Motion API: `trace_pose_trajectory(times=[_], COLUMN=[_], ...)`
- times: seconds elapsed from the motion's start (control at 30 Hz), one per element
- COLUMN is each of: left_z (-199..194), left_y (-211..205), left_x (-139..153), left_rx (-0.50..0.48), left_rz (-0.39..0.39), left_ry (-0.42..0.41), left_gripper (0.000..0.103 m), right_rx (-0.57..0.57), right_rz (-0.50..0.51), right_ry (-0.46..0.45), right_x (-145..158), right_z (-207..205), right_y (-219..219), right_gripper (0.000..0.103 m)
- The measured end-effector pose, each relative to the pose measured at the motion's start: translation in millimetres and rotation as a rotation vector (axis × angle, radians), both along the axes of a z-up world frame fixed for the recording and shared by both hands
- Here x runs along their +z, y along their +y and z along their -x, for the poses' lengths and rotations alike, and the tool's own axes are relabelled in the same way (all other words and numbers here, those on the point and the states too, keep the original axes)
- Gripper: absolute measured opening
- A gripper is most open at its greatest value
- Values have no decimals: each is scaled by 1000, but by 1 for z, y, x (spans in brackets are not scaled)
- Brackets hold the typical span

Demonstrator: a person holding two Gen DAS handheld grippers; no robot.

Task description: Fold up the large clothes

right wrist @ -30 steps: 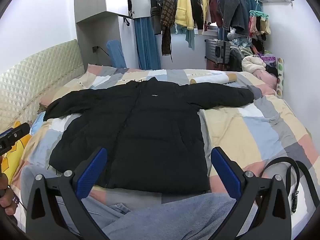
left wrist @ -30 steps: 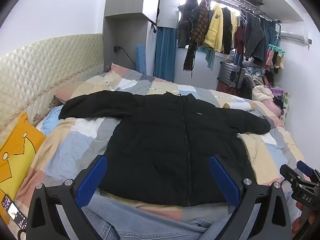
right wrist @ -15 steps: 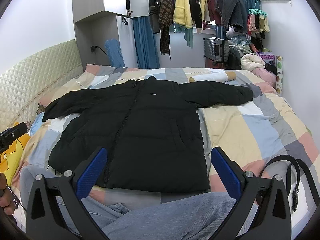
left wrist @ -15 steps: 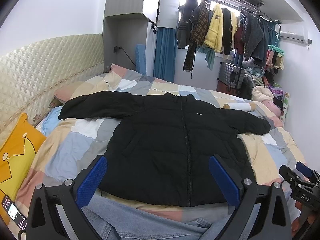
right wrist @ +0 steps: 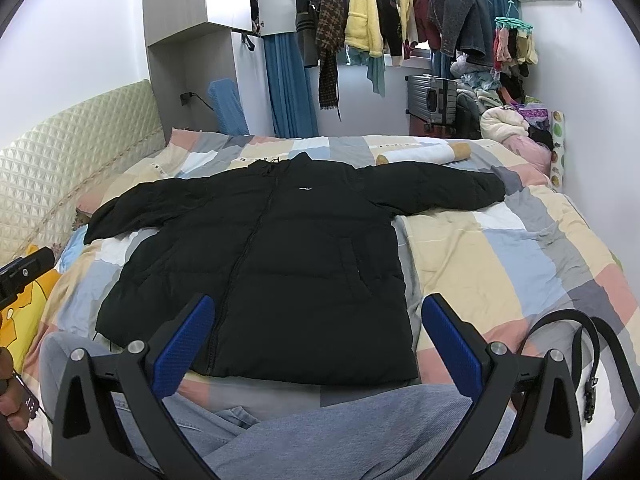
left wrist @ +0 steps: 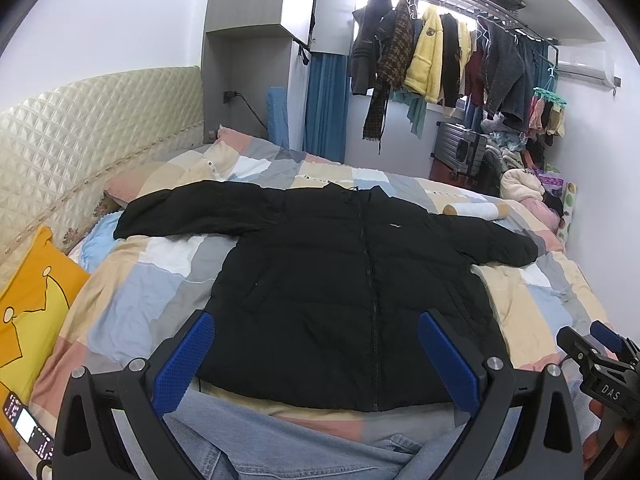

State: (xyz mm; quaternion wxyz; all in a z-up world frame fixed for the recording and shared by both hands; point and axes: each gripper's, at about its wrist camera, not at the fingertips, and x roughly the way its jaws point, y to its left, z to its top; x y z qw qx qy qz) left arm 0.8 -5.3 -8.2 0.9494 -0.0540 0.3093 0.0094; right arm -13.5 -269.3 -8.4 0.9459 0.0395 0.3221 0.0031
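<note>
The black zip-front puffer jacket (left wrist: pixel 360 264) lies face up on my pastel checked quilt (right wrist: pixel 520 248), sleeves spread toward nine and three o'clock so I can fold each inward. I hover my left gripper (left wrist: pixel 316 354) and right gripper (right wrist: pixel 318 346) at its hem, fingers spread wide, holding nothing. Since a second ago, barely anything has shifted.

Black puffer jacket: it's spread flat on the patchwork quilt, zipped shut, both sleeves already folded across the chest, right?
Not quite. The black puffer jacket is flat on the patchwork quilt and zipped shut, but both sleeves lie stretched out to the sides, not folded; the right wrist view shows this.
</note>
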Motion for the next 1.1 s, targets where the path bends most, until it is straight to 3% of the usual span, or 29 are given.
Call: trace_pose_trajectory(times=[1.1], left_z=[-7], left_y=[-1], left_x=[23], left_rx=[-37], left_rz=[21], left_ry=[13], left_gripper=[103], right_rx=[-9], right_rz=[-43], right_ry=[-1], right_x=[15], right_z=[3], right_y=[-10], right_gripper=[103])
